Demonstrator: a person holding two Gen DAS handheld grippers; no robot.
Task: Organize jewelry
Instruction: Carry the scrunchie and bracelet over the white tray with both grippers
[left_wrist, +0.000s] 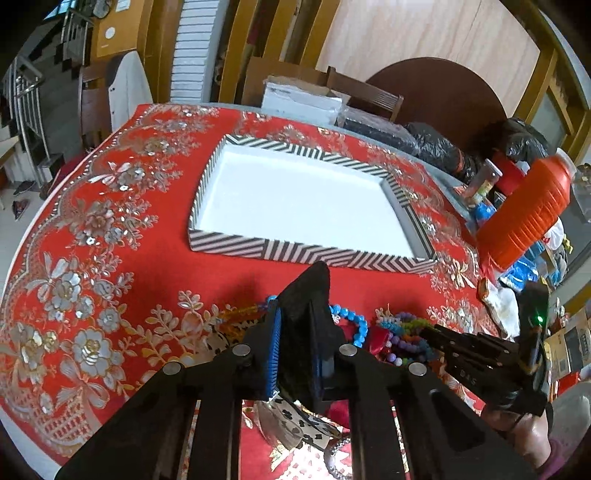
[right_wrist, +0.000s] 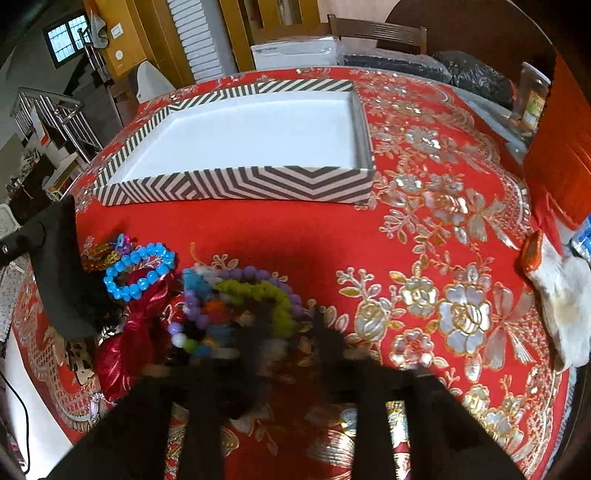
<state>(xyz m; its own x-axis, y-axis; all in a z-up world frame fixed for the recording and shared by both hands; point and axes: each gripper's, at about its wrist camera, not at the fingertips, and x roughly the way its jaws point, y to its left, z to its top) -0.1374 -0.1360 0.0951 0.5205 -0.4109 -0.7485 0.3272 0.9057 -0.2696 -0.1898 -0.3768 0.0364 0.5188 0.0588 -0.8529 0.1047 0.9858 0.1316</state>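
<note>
My left gripper (left_wrist: 295, 314) is shut on a thin black cloth piece (left_wrist: 310, 284) that sticks up between its blue pads; that piece (right_wrist: 62, 288) also shows at the left of the right wrist view. A heap of jewelry lies on the red cloth: a blue bead bracelet (right_wrist: 136, 273), a purple bead bracelet (right_wrist: 243, 275), a green fuzzy bracelet (right_wrist: 273, 295) and a red shiny bow (right_wrist: 125, 350). My right gripper (right_wrist: 291, 325) is blurred, tips down in the heap and closed around the green fuzzy bracelet (left_wrist: 413, 323). The striped tray (left_wrist: 306, 254) with a white floor stands behind, nothing in it.
An orange ribbed jug (left_wrist: 528, 218), a jar (left_wrist: 484, 177) and black bags (left_wrist: 443, 144) crowd the right side. A white glove (right_wrist: 561, 295) lies near the right table edge. Patterned items (left_wrist: 295, 424) lie under my left gripper. Chairs and boxes stand behind the table.
</note>
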